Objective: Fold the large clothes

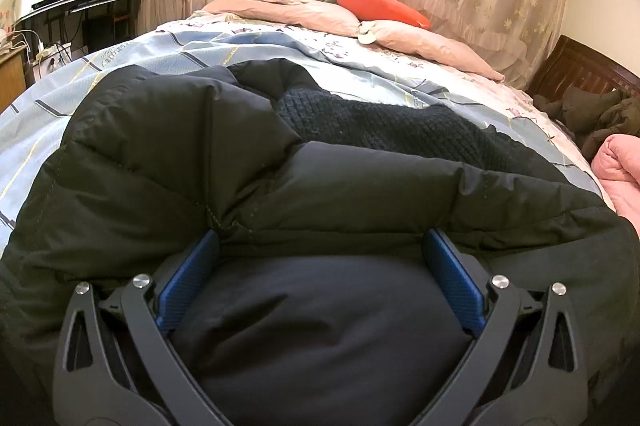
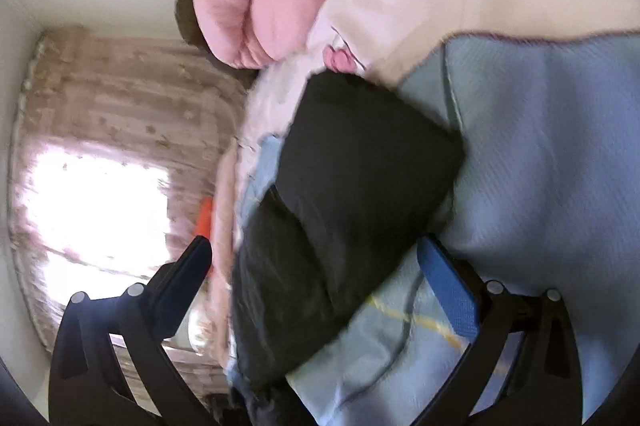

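Black padded jacket [image 1: 248,162] spread across blue checked bedcover [image 1: 132,54], dark knit garment [image 1: 384,122] lying just beyond it. Left gripper [image 1: 320,246] spread wide, blue pads [image 1: 188,282] pushed against a jacket fold, nothing clamped. Right gripper [image 2: 316,250] tilted sideways, wide apart, gripping nothing, jacket's sleeve [image 2: 352,178] between fingers; view blurred.

The black jacket [image 1: 320,178] is blocking the bed's [image 1: 120,66] near edge; pillows [image 1: 300,14] and a carrot plush [image 1: 380,6] are crowding the far edge, bare cover lying between.
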Tool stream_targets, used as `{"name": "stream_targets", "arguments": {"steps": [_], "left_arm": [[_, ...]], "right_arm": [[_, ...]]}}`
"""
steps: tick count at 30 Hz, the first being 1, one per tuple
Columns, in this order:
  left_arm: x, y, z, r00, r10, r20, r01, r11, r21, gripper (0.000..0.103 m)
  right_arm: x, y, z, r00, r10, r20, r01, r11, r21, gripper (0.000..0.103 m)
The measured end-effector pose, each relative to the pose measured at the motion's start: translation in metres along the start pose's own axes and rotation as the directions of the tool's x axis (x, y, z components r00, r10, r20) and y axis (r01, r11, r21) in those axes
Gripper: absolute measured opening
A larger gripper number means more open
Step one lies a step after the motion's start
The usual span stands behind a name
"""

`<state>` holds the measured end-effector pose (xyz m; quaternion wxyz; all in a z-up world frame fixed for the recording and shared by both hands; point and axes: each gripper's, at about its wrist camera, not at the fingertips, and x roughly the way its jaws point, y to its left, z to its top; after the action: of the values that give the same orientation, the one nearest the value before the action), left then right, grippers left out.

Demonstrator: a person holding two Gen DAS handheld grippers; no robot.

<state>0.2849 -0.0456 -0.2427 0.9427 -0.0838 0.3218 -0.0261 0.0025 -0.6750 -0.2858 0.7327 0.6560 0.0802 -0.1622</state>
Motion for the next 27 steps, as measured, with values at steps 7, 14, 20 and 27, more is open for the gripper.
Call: {"name": "stream_targets", "arguments": {"steps": [7,14,20,27], "left_arm": [[0.0,0.001,0.0,1.0,-0.002,0.001,0.002,1.0,-0.001,0.101],[0.0,0.001,0.0,1.0,-0.002,0.002,0.002,1.0,-0.002,0.101],[0.0,0.001,0.0,1.0,-0.003,0.001,0.003,1.0,-0.002,0.101],[0.0,0.0,0.001,1.0,-0.003,0.002,0.003,1.0,-0.003,0.101]], "right_arm": [[0.034,0.006,0.013,0.998,-0.053,-0.031,0.052,0.998,-0.048,0.102],[0.092,0.028,0.011,0.968,-0.237,-0.084,0.211,0.947,-0.241,0.029],[0.077,0.017,0.007,0.988,-0.152,-0.035,0.145,0.977,-0.153,0.016],[0.049,0.104,-0.013,0.993,-0.081,0.088,0.108,0.923,-0.369,0.014]]}}
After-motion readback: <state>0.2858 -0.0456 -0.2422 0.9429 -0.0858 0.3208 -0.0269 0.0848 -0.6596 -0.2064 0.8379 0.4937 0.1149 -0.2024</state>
